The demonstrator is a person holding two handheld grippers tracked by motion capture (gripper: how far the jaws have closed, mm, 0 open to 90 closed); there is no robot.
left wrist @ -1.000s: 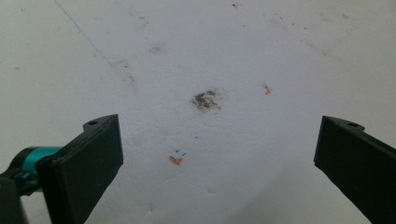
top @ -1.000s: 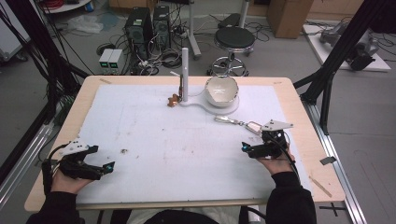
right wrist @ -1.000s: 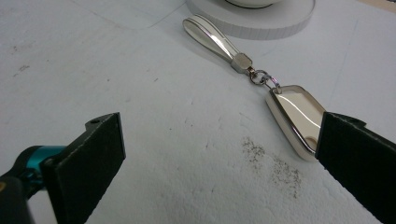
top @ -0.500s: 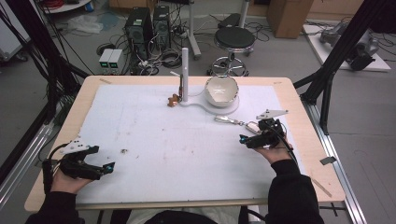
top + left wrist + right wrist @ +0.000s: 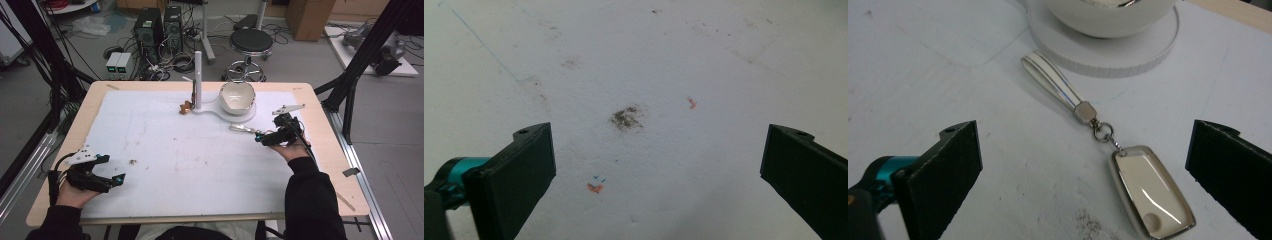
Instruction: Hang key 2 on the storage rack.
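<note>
My right tool [image 5: 261, 139] stands at the right side of the surface [image 5: 200, 165], its jaws spread wide with nothing between them. Directly ahead of it lies the key fob [image 5: 1151, 191] — a cream-faced, chrome-rimmed piece joined by a small ring and clasp to a white strap [image 5: 1050, 79]. In the right gripper view the fob sits between the jaw lines, nearer the right-hand jaw, flat on the surface and touching neither.

The long axis is the governing relation. Fob and strap lie in one line running from just in front of my tool away toward the round white base [image 5: 1108, 55] that carries the bowl [image 5: 237, 96]; the strap's far end lies just beside that base. That line slants across my jaw opening, not square to it. My judgement: the jaws would close best across the fob's short width, so some turn of the hand seems called for before closing.

My left tool [image 5: 114, 181] rests at the near left corner, well apart from the fob — jaws likewise wide, over bare stained surface. The right hand is plainly the nearer one.
</note>
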